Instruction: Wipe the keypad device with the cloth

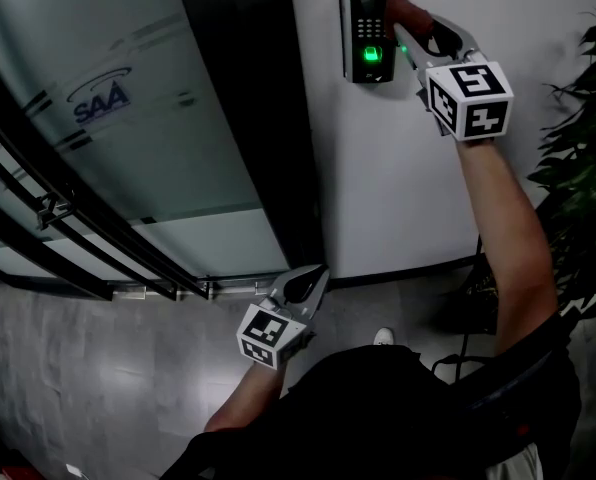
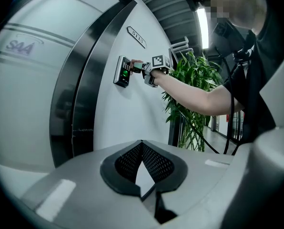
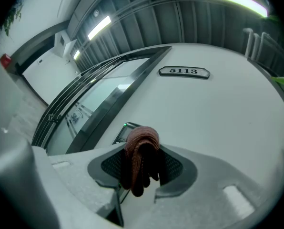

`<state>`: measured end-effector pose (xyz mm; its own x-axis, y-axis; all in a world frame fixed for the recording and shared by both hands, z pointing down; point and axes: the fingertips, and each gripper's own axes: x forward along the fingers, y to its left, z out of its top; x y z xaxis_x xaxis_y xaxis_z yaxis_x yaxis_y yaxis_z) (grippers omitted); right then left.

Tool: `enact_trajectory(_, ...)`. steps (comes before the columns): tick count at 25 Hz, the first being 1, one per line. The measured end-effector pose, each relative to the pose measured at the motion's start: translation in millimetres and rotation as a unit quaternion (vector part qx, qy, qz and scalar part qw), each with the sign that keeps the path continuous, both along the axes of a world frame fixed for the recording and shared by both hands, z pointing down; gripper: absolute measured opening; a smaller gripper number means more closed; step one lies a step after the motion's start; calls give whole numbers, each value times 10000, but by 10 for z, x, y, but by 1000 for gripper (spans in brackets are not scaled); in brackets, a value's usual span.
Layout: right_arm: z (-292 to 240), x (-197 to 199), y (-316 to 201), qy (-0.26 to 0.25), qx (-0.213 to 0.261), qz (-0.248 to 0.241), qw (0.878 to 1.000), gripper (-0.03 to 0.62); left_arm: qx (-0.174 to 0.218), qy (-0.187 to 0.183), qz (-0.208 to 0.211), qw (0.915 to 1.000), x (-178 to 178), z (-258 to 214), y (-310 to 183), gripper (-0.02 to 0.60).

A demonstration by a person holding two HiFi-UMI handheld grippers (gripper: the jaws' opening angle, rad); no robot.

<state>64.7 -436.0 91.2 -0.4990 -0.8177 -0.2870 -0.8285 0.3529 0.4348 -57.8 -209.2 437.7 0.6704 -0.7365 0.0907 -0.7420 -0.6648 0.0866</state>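
Note:
The black keypad device (image 1: pixel 366 30) hangs on the white wall, its lower part lit green. My right gripper (image 1: pixel 410 32) is raised beside its right edge, shut on a reddish-brown cloth (image 1: pixel 405 12) that touches the device. In the right gripper view the cloth (image 3: pixel 140 152) droops between the jaws and hides most of the keypad (image 3: pixel 123 131). The left gripper view shows the keypad (image 2: pixel 122 71) and the cloth (image 2: pixel 136 64) from afar. My left gripper (image 1: pixel 316 276) hangs low by the wall's foot, shut, its pads (image 2: pixel 157 163) meeting at the tips with nothing in them.
A dark door frame (image 1: pixel 240 118) and a frosted glass panel with an SAA logo (image 1: pixel 100 98) stand left of the keypad. A leafy plant (image 1: pixel 586 128) grows at the right, with a cable (image 1: pixel 458 268) along the floor. A number plate, 5113 (image 3: pixel 184 71), sits higher on the wall.

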Motion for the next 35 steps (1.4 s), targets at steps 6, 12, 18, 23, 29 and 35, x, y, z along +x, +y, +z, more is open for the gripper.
enact_trajectory(6,22,142,58,-144,64,141,9998,140,-4,-13,44,10000,12,1,-6,15)
enact_trajectory(12,243,-197,526,-80,355,-298,9989,140,-45,-35,49,10000,-5,21,-10,15)
enact_trajectory(18,628,-709,569,64,-4,-843,9964,140,-42,-39,65,10000,15,20,3,16)
enact_trajectory(23,740,-755,390,-132,-306,-855,9958,140,-62,-47,44,10000,7,24,17,15)
enact_trajectory(29,775,-751,239,-155,-479,-797,9955,140,-57,-57,43,10000,11,22,9,17)
enact_trajectory(35,791,-765,163,-57,-517,-737,9959,140,-53,-41,67,10000,23,9,-4,17)
